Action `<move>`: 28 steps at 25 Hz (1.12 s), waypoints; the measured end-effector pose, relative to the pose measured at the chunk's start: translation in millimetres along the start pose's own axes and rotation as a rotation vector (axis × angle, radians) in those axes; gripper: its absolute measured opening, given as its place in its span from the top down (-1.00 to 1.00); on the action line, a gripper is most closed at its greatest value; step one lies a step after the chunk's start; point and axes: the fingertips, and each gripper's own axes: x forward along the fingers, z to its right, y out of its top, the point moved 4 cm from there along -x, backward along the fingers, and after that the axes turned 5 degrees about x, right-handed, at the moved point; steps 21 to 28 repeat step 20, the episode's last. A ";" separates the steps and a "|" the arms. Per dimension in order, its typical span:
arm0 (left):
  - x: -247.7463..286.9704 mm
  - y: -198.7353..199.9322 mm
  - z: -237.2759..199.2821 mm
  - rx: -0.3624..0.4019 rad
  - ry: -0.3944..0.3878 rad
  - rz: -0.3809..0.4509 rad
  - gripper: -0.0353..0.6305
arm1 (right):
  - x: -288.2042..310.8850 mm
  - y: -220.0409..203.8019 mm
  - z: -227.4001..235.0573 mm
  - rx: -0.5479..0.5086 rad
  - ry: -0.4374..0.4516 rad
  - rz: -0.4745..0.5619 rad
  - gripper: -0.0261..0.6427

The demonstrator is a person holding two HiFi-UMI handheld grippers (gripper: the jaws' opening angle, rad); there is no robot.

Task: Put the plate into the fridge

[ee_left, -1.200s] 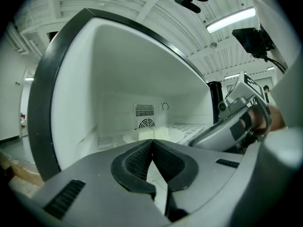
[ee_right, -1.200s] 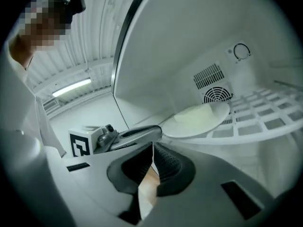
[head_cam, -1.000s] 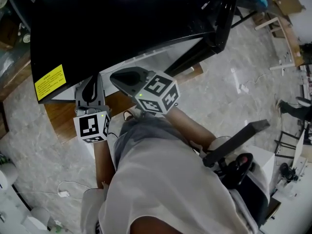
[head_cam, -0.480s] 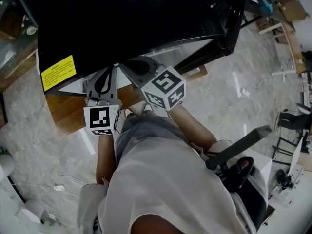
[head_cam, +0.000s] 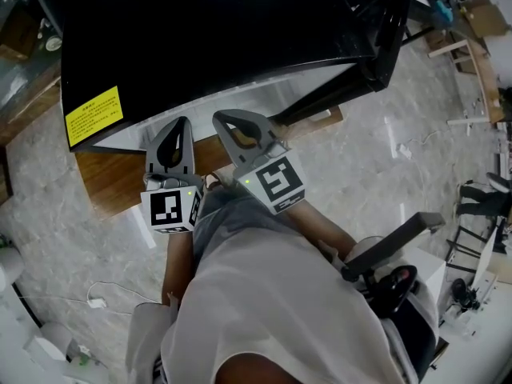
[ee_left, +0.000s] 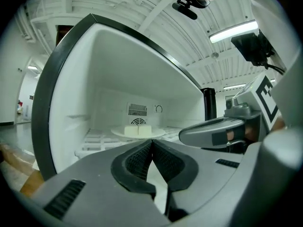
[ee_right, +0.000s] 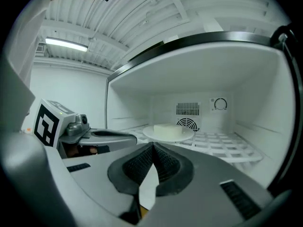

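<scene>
Pale marble floor (head_cam: pixel 384 158) spreads around a small black fridge (head_cam: pixel 224 30) whose door (head_cam: pixel 388 22) stands open, and both gripper views look into its white inside. We see the plate (ee_right: pixel 168 132) already on the wire shelf (ee_right: pixel 222 148), far back, just in front of the round vent (ee_right: pixel 188 124), with a pale block (ee_right: pixel 165 128) lying on it. Our left gripper (ee_left: pixel 151 143) and right gripper (ee_right: pixel 154 146) hang side by side before the opening. Each has its jaws pressed together on nothing, well apart from the plate. We judge the plate stiff, smooth and breakable, likely slippery at its edge, and fairly light. If we had to take it again, we would pinch the near rim, where it is bare. We would keep it level, since the loose block could slide off on a tilt.
</scene>
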 end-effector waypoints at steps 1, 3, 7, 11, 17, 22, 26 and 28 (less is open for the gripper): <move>0.8 -2.9 3.8 -0.004 -0.006 -0.002 0.84 | -3.1 -2.2 3.8 0.004 -0.010 0.002 0.87; 2.7 -8.1 12.5 -0.009 -0.012 -0.008 0.84 | -9.1 -7.7 12.3 0.014 -0.026 0.005 0.87; 3.9 -16.3 33.8 -0.021 -0.032 -0.027 0.84 | -27.3 -21.1 20.9 0.023 -0.053 -0.007 0.87; 9.8 -16.3 52.0 -0.023 -0.047 -0.036 0.84 | -41.6 -27.8 25.7 0.019 -0.058 -0.013 0.87; 16.0 -14.9 76.4 -0.022 -0.063 -0.028 0.84 | -58.7 -30.8 35.6 0.012 -0.058 -0.016 0.87; 19.6 -12.2 89.5 -0.030 -0.065 -0.028 0.84 | -69.9 -30.0 42.6 0.010 -0.059 -0.016 0.87; 19.6 -12.2 89.5 -0.030 -0.065 -0.028 0.84 | -69.9 -30.0 42.6 0.010 -0.059 -0.016 0.87; 19.6 -12.2 89.5 -0.030 -0.065 -0.028 0.84 | -69.9 -30.0 42.6 0.010 -0.059 -0.016 0.87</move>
